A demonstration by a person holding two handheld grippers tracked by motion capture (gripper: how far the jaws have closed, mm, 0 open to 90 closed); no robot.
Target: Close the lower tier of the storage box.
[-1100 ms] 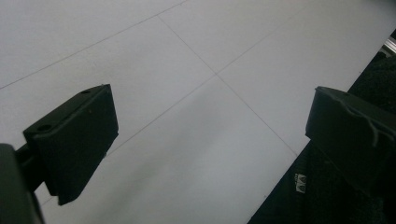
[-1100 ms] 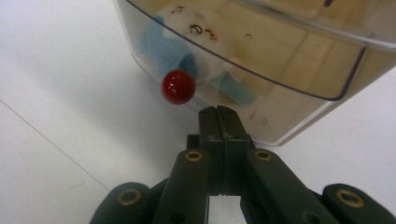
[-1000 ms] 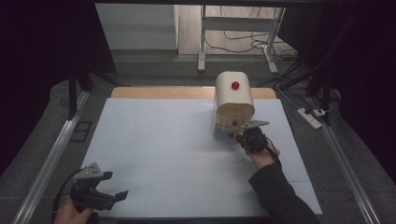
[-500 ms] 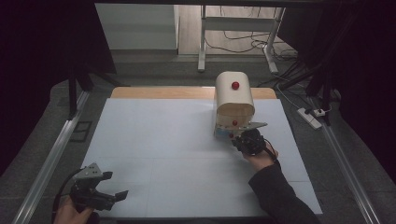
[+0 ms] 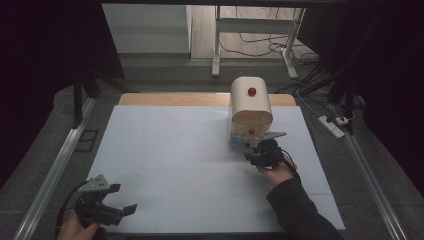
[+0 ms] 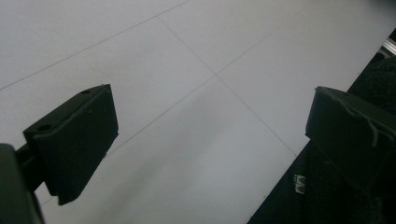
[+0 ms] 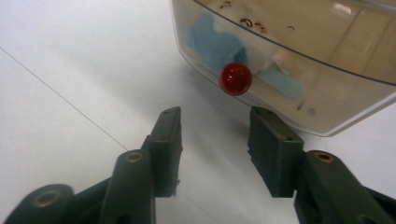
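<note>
A: Since the left gripper [image 5: 107, 207] waits at the near corner of the white table [image 5: 165, 150] with its jaws spread and nothing between them, the risk sits with the right gripper [image 7: 215, 128].

B: Agreed. Its jaws have just been opening and stand apart, empty, just short of the red knob [image 7: 236, 79] on the box [image 5: 250, 112] at the far right. If they close off-centre, I think the round knob could slip out.

A: Or a push could slide the whole box.

B: Inside the clear front, something blue [image 7: 219, 44] lies low; what it is, I can't tell.
</note>
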